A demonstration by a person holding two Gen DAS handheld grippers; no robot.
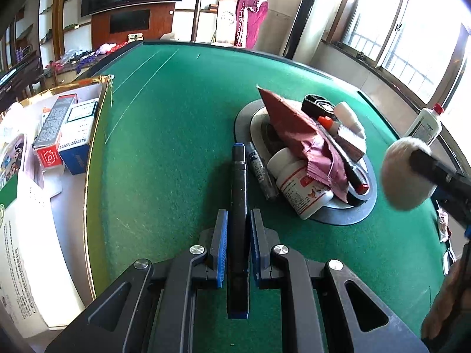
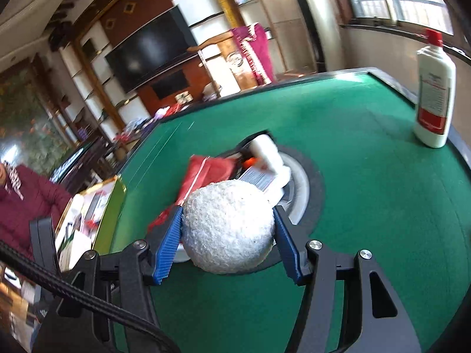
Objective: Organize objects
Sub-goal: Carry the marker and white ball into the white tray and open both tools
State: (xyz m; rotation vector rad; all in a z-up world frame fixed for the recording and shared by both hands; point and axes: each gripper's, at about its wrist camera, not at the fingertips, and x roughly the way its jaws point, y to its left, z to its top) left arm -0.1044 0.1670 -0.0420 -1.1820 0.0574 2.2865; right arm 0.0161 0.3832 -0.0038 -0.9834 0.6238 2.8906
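Observation:
My left gripper (image 1: 239, 217) is shut on a black marker (image 1: 238, 176) with blue ends, which points forward over the green felt table (image 1: 176, 117). In the right wrist view my right gripper (image 2: 228, 214) is shut on a white fluffy ball (image 2: 228, 229), with both blue pads pressing its sides above the table. The same ball (image 1: 403, 173) shows at the right of the left wrist view. On the round centre disc (image 1: 338, 217) lies a pile: a maroon packet (image 1: 297, 126), a white pill bottle (image 1: 300, 188), small dropper bottles and pens.
An open gold-edged box (image 1: 97, 147) with several cartons stands at the table's left side. A second marker (image 1: 262, 173) lies beside the disc. A white red-capped bottle (image 2: 435, 94) stands at the far right edge. A person in a maroon jacket (image 2: 26, 194) is at the left.

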